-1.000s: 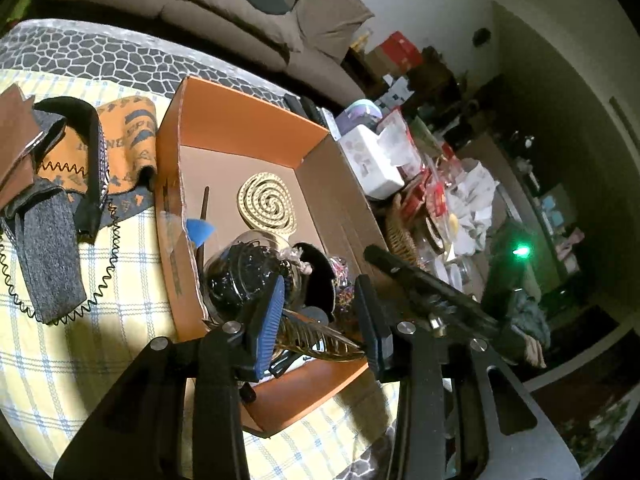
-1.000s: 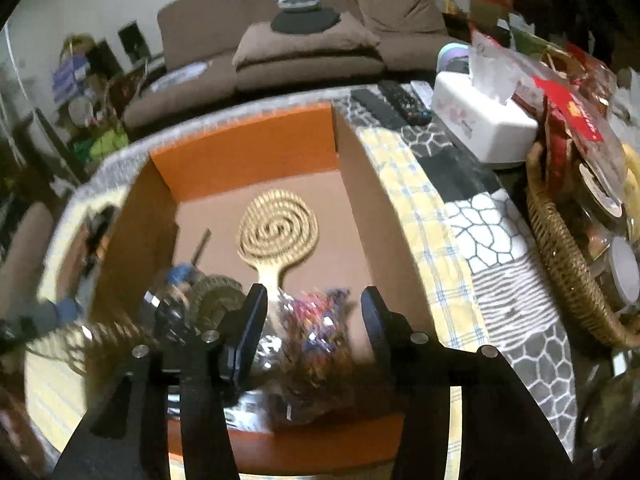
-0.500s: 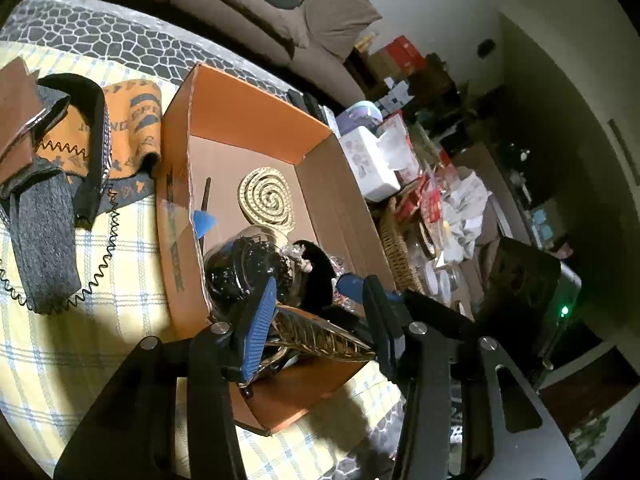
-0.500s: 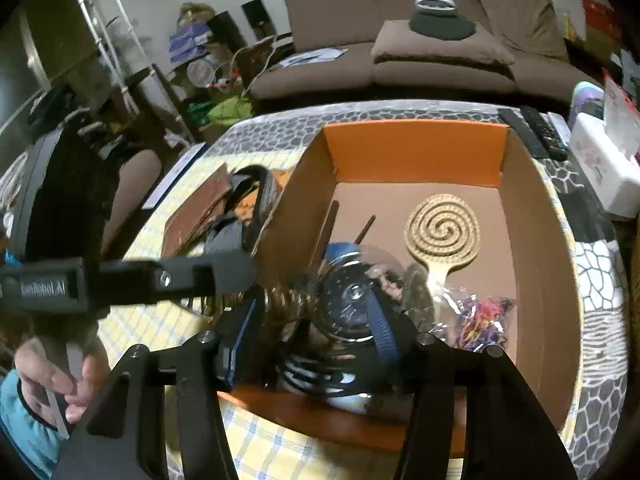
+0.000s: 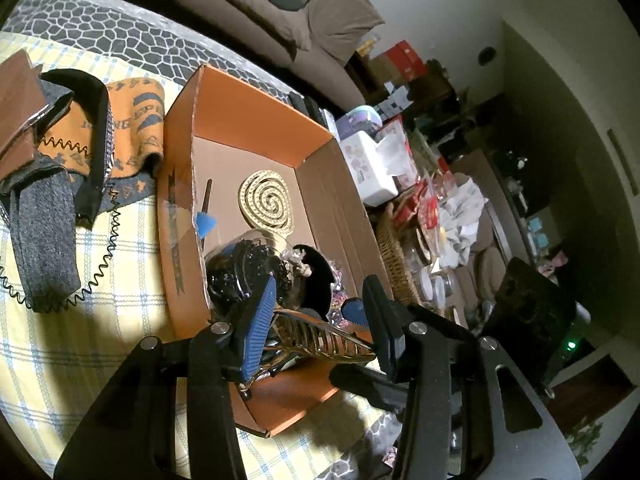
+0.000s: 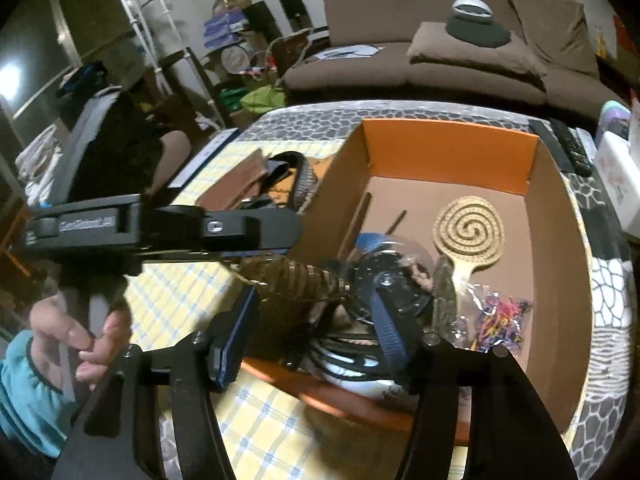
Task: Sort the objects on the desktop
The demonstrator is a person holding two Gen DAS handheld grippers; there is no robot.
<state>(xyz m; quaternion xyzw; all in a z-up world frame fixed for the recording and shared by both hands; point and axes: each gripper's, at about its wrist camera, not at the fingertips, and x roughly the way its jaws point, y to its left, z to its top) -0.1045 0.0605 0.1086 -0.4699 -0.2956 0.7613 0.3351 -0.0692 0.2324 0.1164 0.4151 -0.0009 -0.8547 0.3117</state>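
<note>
The brown-and-gold ribbed plastic hair claw [image 5: 324, 334] is hanging in the air over the near wall of the orange cardboard box [image 5: 248, 128], and the left tongs [image 5: 322, 284] are holding it crosswise at a narrow gap, one end against each pad. It is looking light and stiff, but the thin curved teeth are likely to snap or slip if squeezed hard. The solid spine near the hinge is probably the safer place to grip, with the teeth left free.

The right tongs [image 6: 312, 296] are opening just in front of it. Their pads are pressing on nothing, and the claw is sitting beyond their tips rather than between them, as far as I can tell.

Below the claw, a clear round plastic jar [image 5: 244, 268] of dark bits is lying in the box. A flat straw-coloured spiral hairbrush [image 5: 266, 200] is lying further in, and a clear bag of coloured elastic bands [image 6: 500, 316] is resting beside the brush handle.

The box is standing on the counter, which is wearing a yellow checked cloth [image 5: 80, 340]. A person's hand [image 6: 80, 340] in a teal sleeve is gripping the left tool's handle.
</note>
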